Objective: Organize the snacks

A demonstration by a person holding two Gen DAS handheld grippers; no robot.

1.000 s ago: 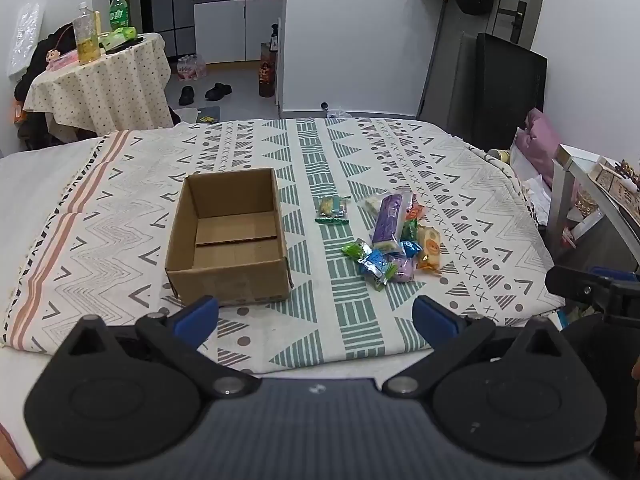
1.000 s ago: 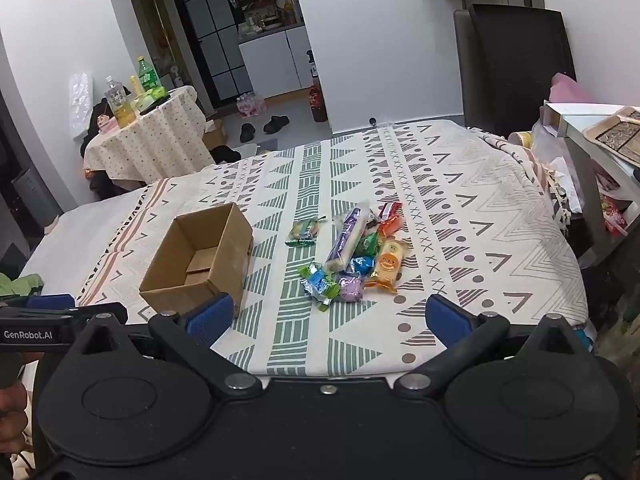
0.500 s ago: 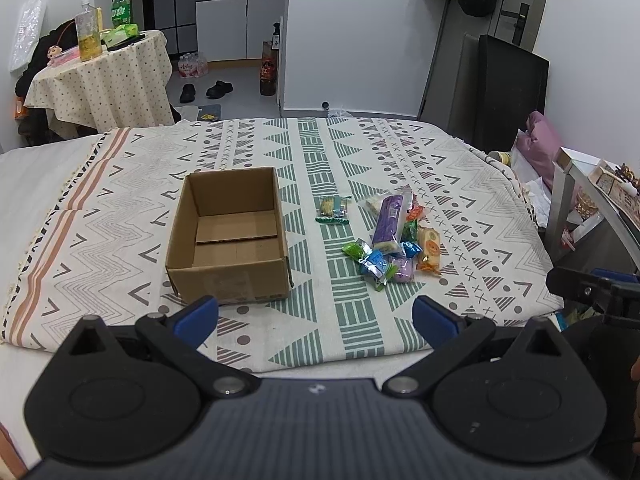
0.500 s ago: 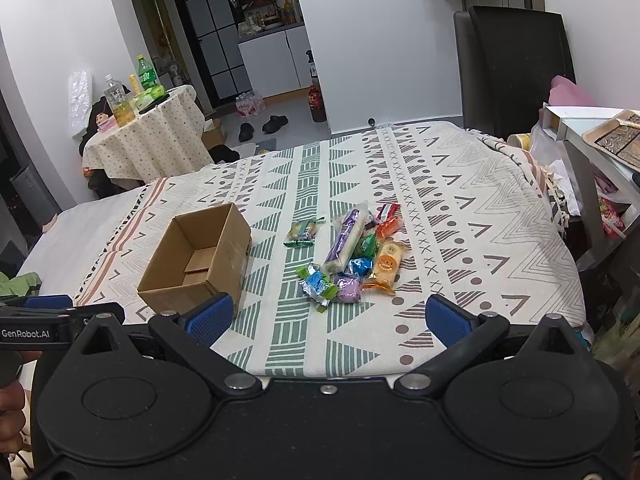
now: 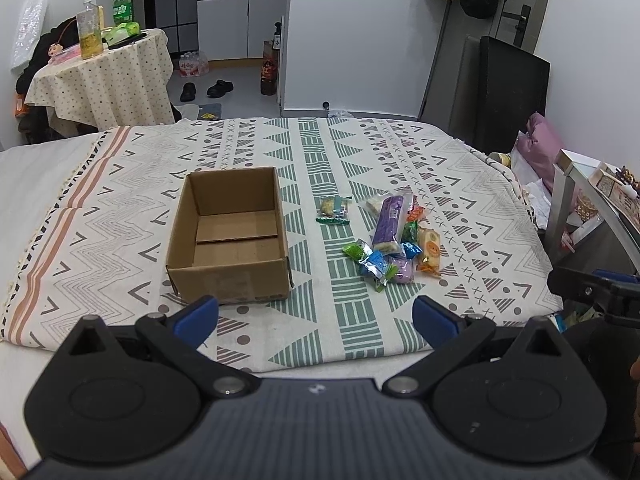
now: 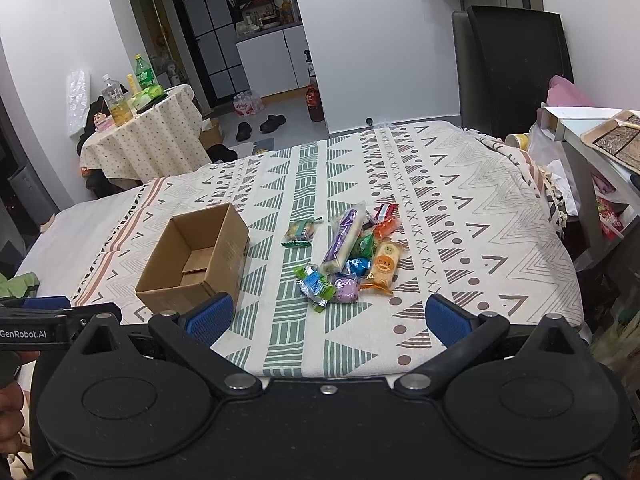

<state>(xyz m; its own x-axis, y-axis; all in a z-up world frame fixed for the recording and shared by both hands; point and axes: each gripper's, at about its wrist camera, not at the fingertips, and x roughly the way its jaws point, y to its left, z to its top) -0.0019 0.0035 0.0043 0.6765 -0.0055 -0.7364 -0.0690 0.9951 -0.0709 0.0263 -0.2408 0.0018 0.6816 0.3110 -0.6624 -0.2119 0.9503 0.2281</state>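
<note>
both views barely shifted, cardboard box [image 5: 230, 236] beside snack pile [image 5: 386, 240], both grippers' jaws apart near bed edge [image 6: 320, 374]

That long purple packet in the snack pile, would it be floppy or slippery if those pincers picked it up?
The long purple packet looks like shiny film wrap, so it may slip between the pads. Its length suggests the ends could sag if gripped mid-body. It rests partly on other snacks in the pile, so lifting it would likely nudge them.
</note>
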